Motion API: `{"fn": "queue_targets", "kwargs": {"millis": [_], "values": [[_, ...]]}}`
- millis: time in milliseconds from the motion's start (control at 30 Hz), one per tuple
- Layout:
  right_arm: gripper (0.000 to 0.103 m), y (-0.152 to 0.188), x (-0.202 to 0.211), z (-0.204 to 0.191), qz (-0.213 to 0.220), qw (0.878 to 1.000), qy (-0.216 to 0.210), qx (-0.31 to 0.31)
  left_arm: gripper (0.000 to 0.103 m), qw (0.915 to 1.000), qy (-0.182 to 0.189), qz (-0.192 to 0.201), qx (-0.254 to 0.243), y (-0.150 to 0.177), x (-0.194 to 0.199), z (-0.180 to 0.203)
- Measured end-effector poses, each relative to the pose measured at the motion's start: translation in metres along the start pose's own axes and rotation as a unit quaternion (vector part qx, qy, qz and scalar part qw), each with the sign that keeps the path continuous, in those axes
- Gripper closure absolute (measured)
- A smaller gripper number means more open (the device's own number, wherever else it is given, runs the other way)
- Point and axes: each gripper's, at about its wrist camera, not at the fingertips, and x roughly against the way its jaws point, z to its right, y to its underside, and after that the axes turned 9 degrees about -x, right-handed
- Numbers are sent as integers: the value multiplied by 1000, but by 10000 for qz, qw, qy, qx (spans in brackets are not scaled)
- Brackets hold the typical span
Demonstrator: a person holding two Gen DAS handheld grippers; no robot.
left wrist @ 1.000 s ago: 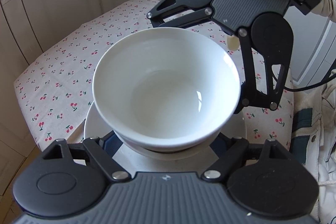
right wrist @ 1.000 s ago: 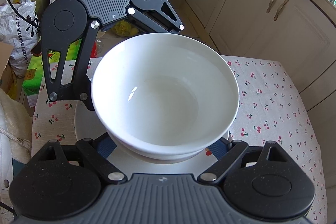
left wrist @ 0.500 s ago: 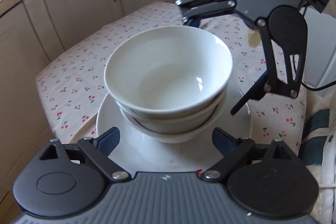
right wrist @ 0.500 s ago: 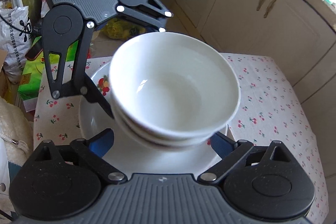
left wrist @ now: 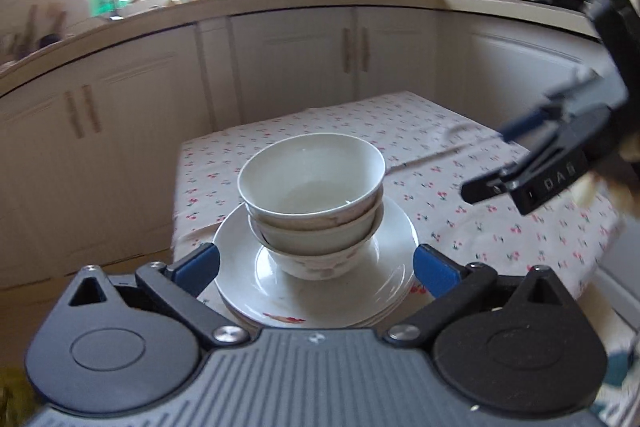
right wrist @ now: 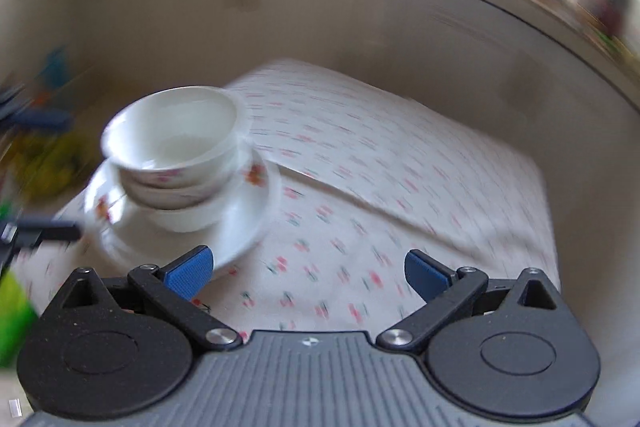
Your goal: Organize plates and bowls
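Your left tool (left wrist: 316, 269) is spread wide and holds nothing; its blue fingertips (left wrist: 194, 263) flank the near rim of the plates (left wrist: 320, 293) without touching them. The bowls (left wrist: 312, 183) sit nested upright in the middle of the plates, on the cherry-print cloth (left wrist: 460, 195) covering the counter. Your right tool (right wrist: 308, 273) is also wide apart and empty, off to the side of the stack, over bare cloth; its view is blurred.
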Motion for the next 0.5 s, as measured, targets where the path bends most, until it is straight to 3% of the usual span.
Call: {"fn": "queue_targets", "kwargs": {"millis": [100,233,500], "values": [[0,23,15,7,108,9962,323,-798,1,9975,-510,-44,486,-6,11,18],[0,53,43,15,160,9894,277,-1419,1,9930,-292,-40,1147,-8,26,34],[0,76,86,1,576,9878,518,-1353,1,9915,-485,80,1202,-7,52,63]]}}
